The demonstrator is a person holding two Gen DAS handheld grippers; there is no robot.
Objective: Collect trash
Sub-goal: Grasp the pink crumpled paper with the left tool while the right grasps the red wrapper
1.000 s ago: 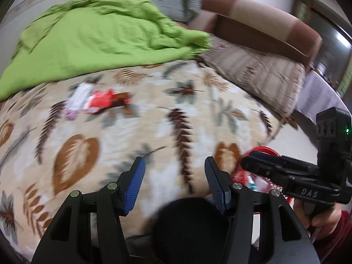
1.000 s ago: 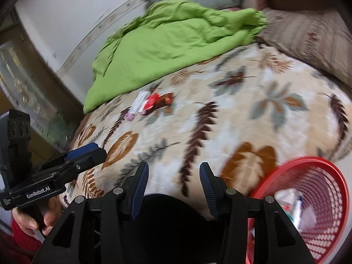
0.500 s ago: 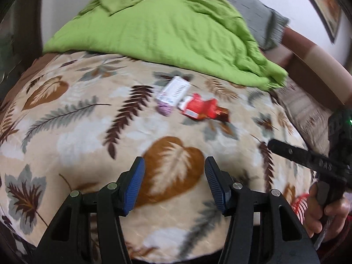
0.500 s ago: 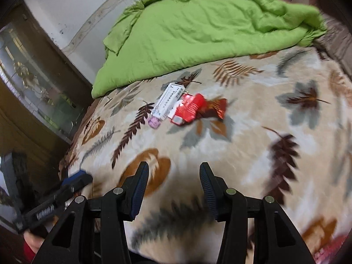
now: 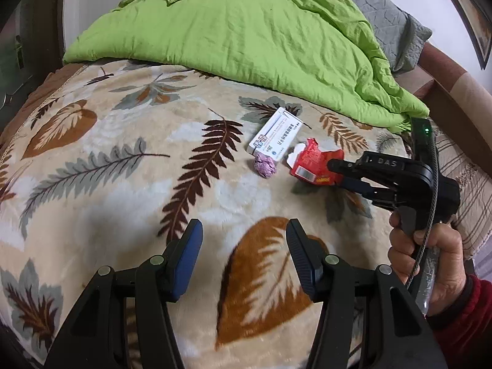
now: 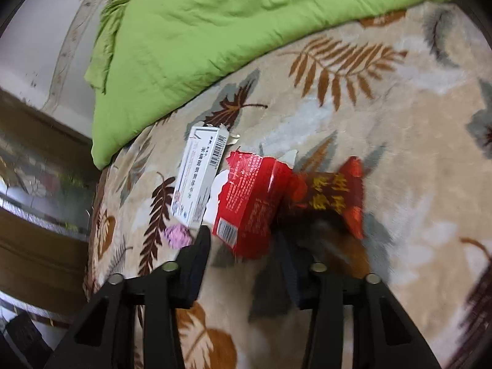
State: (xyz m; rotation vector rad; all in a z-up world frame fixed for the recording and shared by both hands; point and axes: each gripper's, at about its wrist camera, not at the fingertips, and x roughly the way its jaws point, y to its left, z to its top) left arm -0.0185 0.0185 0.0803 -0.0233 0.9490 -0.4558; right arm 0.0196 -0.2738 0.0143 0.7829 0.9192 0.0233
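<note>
A leaf-patterned blanket (image 5: 101,160) covers the bed, with a green quilt (image 5: 246,27) heaped at its far side. The left gripper (image 5: 244,246) hovers above it, jaws parted and empty. The right gripper (image 6: 243,243), jaws just narrowing, straddles the red wrapper (image 6: 249,203); whether they pinch it cannot be told. Beside the wrapper lie a white box (image 5: 275,135) and a purple wad (image 5: 264,166).

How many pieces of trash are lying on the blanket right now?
3, close together: a white box, a small purple wad at its near end, and a red wrapper beside the box, by the right gripper. More could hide under the green quilt.
</note>
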